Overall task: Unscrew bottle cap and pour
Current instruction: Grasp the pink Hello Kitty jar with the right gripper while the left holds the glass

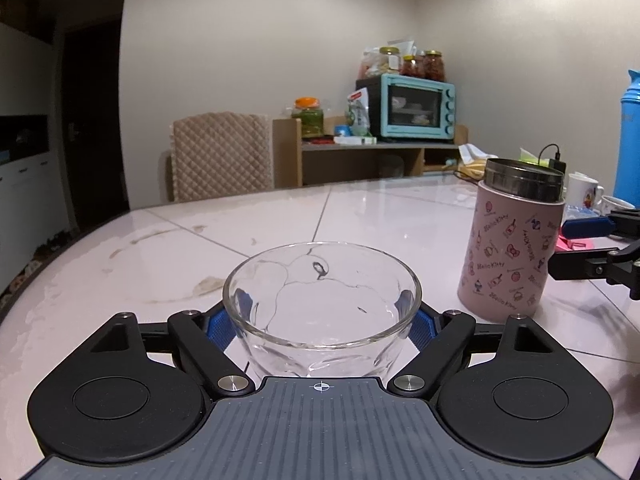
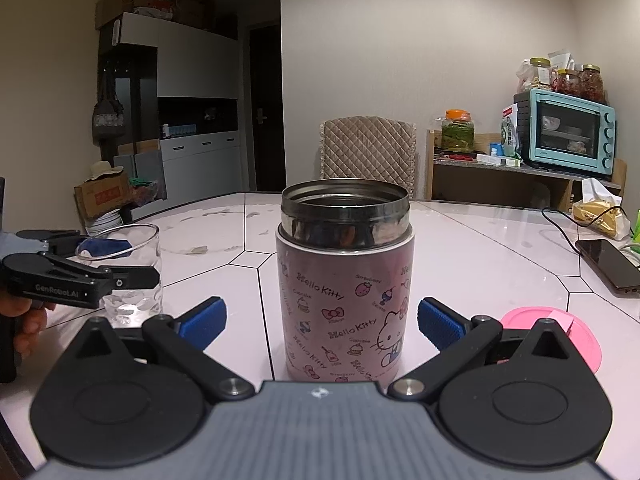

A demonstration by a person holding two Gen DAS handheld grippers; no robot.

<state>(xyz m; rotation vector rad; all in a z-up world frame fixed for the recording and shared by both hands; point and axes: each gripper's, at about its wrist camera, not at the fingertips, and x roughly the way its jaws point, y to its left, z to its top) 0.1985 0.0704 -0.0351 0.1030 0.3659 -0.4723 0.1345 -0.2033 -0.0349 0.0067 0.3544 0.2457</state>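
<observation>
The left gripper (image 1: 322, 320) is clasping the clear glass (image 1: 322, 308), its blue pads (image 1: 218, 326) pressing both sides of the wall. The glass is standing on the white table (image 1: 160, 248), whose near-left edge is curving away toward the dark floor. The pink bottle (image 2: 346, 292) is standing upright to the right of the glass, its steel mouth uncovered. The right gripper (image 2: 322, 322) is sitting around the bottle with its fingers (image 2: 438, 324) spread wide, a gap showing on each side, touching nothing. The pink cap (image 2: 560, 336) is lying flat on the table just right of that gripper, partly hidden behind its arm. A phone (image 2: 610, 264) is lying farther right, near the table edge. The bottle's inside is looking dark, so I cannot tell what it holds, and the glass base is being cut off by the left gripper's body
</observation>
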